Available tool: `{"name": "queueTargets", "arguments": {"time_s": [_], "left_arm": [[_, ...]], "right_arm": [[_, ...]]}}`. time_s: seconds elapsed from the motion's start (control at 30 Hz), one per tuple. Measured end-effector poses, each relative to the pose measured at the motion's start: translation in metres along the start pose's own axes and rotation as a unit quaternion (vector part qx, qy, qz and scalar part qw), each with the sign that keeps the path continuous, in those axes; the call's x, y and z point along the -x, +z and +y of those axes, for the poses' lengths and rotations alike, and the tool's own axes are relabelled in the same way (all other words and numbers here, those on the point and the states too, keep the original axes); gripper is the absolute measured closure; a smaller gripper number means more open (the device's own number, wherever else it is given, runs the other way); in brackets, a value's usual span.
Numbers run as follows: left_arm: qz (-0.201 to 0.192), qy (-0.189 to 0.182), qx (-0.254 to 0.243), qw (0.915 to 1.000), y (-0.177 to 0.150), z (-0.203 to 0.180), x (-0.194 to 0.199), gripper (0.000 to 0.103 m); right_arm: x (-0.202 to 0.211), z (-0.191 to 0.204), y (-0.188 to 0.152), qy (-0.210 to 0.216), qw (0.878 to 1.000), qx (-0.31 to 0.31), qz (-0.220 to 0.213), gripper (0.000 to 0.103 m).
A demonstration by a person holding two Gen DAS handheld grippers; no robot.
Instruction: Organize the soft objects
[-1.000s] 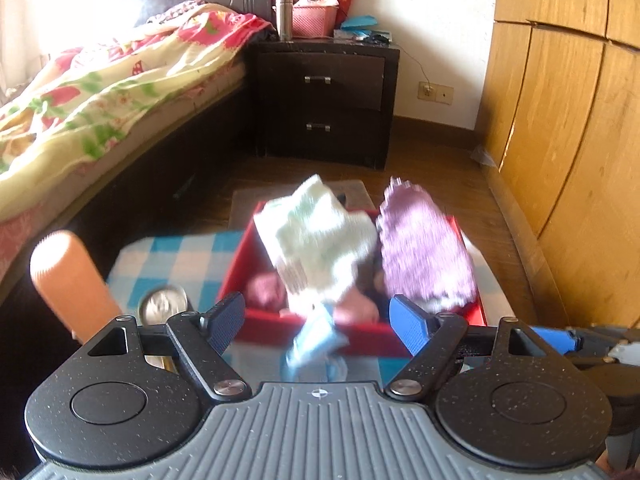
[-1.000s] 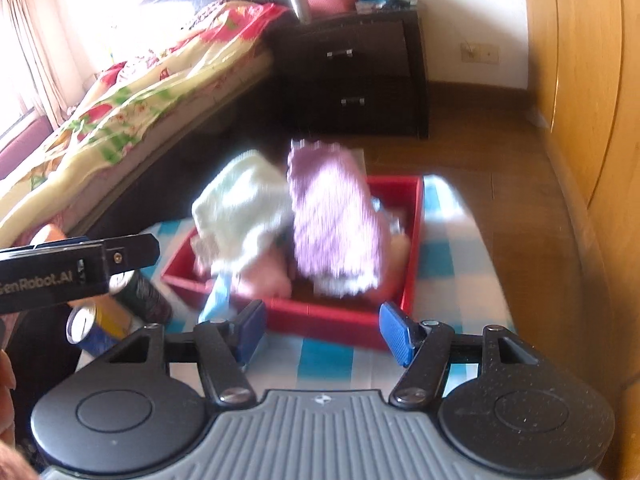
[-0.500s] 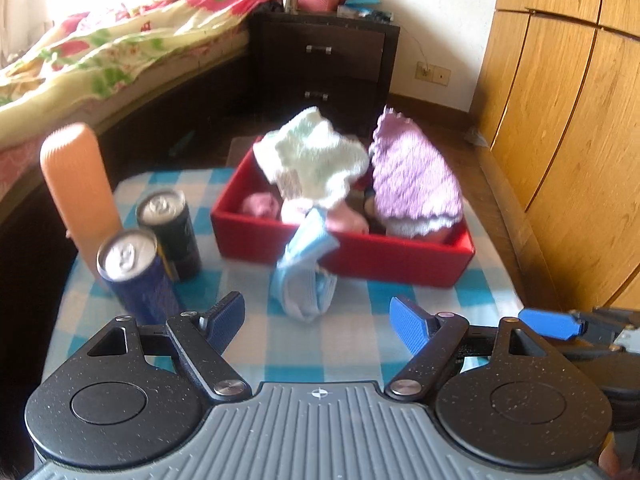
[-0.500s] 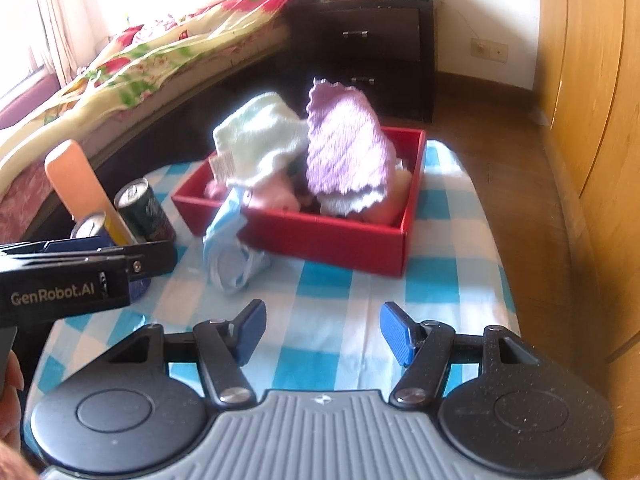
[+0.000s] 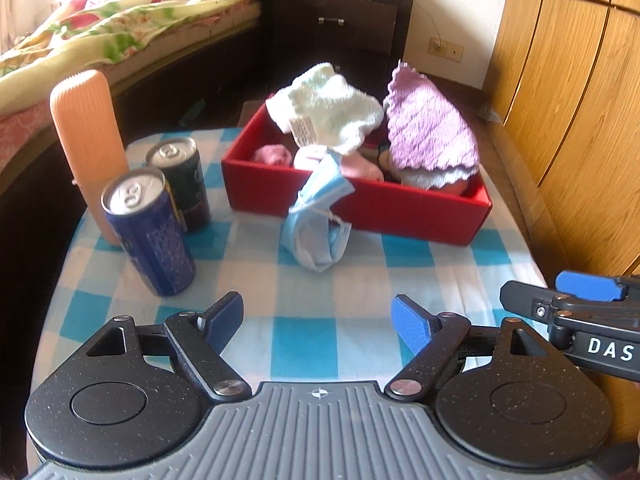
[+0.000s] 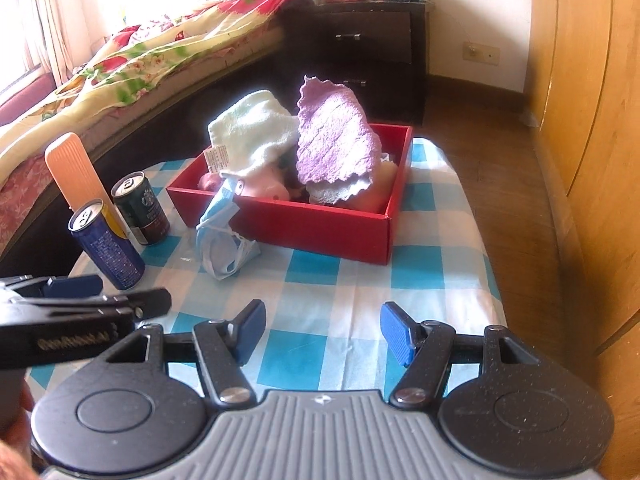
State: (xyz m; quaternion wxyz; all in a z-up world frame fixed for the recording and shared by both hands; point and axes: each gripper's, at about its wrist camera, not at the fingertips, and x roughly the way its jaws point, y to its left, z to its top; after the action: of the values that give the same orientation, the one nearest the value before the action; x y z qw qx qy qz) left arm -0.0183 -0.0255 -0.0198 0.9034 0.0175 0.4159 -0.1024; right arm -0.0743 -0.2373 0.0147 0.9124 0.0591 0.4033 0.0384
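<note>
**Grippers Released Above Table**

Left gripper point(image 5: 318, 318) and right gripper point(image 6: 322, 330): both released, nothing between fingers. Crumpled light-blue fabric face mask point(image 5: 318, 220) lies at 12 o'clock, draped over the red rectangular cardboard box point(image 5: 400, 210) front wall onto the blue-and-white checked tablecloth point(image 5: 320, 348).

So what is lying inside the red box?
The red box holds a white-green towel, a purple knitted cloth and pink soft items; a blue mask hangs over its front wall. Things underneath are covered.

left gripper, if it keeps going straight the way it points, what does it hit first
Probably the checked tablecloth just ahead of the open left gripper; the blue face mask lies further along that line. Depth is unclear.
</note>
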Motion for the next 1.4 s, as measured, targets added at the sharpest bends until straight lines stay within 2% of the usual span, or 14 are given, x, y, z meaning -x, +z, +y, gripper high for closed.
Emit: {"name": "queueTargets", "arguments": {"time_s": [0.07, 1.4], "left_arm": [[0.003, -0.001, 0.0, 1.0, -0.0023, -0.0013, -0.0016, 0.023], [0.012, 0.016, 0.01, 0.9997, -0.0043, -0.0038, -0.0092, 0.021]], "right_arm": [[-0.0006, 0.0011, -0.001, -0.001, 1.0, 0.001, -0.002, 0.056], [-0.0054, 0.0092, -0.0022, 0.001, 1.0, -0.002, -0.011, 0.056]]}}
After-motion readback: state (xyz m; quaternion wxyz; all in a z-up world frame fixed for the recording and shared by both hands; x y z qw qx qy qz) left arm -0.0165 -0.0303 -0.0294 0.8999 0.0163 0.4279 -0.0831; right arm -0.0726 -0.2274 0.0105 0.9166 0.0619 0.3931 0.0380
